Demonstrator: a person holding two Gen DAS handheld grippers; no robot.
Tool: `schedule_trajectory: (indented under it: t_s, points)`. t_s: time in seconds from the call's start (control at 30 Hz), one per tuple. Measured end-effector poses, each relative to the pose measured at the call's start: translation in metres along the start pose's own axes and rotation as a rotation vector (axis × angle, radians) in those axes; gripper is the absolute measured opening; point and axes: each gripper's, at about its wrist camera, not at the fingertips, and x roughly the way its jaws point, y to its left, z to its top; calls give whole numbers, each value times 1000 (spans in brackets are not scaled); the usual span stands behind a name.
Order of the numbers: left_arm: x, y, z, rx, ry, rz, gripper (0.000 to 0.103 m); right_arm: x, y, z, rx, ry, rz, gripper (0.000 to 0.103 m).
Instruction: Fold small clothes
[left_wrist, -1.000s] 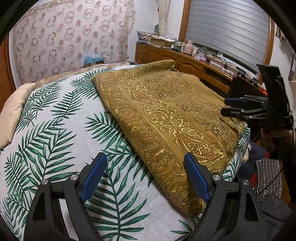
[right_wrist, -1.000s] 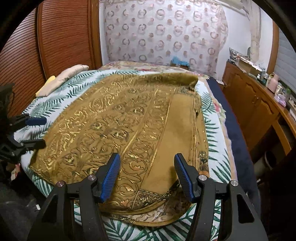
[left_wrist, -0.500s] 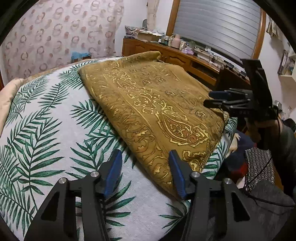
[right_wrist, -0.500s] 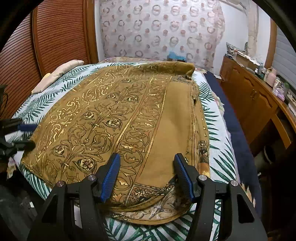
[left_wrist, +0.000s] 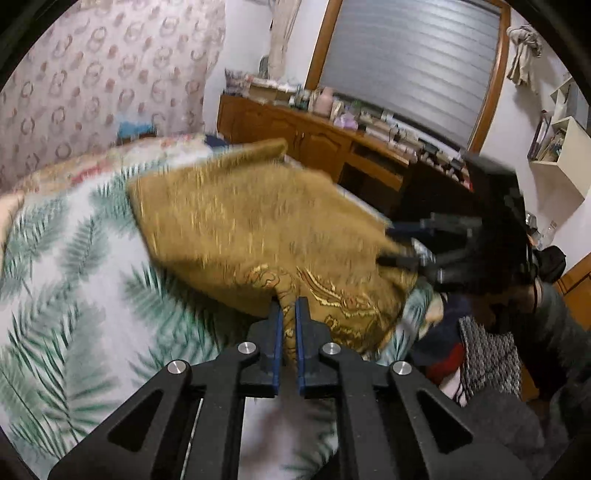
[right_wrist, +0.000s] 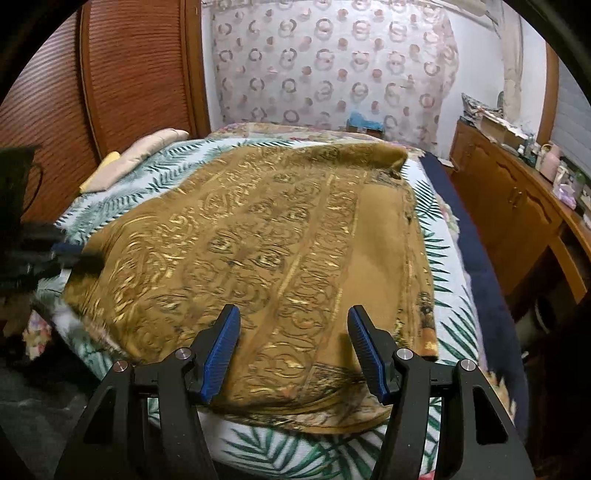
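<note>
The left gripper (left_wrist: 289, 314) has its jaws clamped together on a pinch of the near corner of the gold cloth (left_wrist: 258, 236); they have just been closing, from wide apart a second ago, and the fabric now stands up between the blue pads in a small ridge. The corner has lifted off the bed (left_wrist: 74, 288), where earlier it lay flat, and this view is blurred.

The right gripper (right_wrist: 293, 345) hangs over the opposite near edge of the cloth (right_wrist: 280, 251) with its jaws apart, as they were in the earlier frames; the pads sit above the fabric and nothing is pinched between them.

The cloth is an ochre piece with gold scrollwork bands and one plain stripe, spread across the bedsheet printed with green palm leaves. Its far end is slightly bunched near the patterned curtain (right_wrist: 332, 62). In the right view the left gripper shows at the left edge, at the cloth's side, and the fabric there has pulled up compared with half a second ago.

A beige pillow (right_wrist: 144, 155) lies at the bed's left side. A wooden cabinet (right_wrist: 517, 218) cluttered with small items runs along the right wall. No writing or brand mark can be read anywhere.
</note>
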Motion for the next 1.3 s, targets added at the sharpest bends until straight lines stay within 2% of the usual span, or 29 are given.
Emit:
schedule_trajectory:
  t_s: [0.1, 0.2, 0.43, 0.7, 0.8, 0.9, 1.23, 1.27, 1.3]
  points:
    - [3, 3, 20, -13, -24, 5, 7, -7, 4, 2, -3, -9, 1, 63]
    - [9, 9, 34, -29, -33, -6, 7, -16, 9, 3, -8, -28, 31, 71]
    - [25, 17, 48, -32, -29, 27, 7, -31, 14, 2, -45, -50, 63, 75]
    - [36, 28, 53, -55, -27, 36, 7, -6, 17, -7, -89, 6, 27, 75]
    - [33, 32, 53, -64, -41, 40, 7, 6, 9, -8, -89, 24, -17, 75]
    - [29, 36, 55, -70, -52, 46, 7, 13, -1, -7, -72, 39, -23, 75]
    - [24, 68, 67, -114, -90, 113, 3, 23, -12, 17, -141, 71, -17, 75]
    - [23, 73, 69, -119, -93, 115, 3, 25, -13, 19, -143, 75, -19, 72]
    - [23, 77, 69, -124, -96, 117, 3, 27, -14, 20, -145, 76, -9, 53]
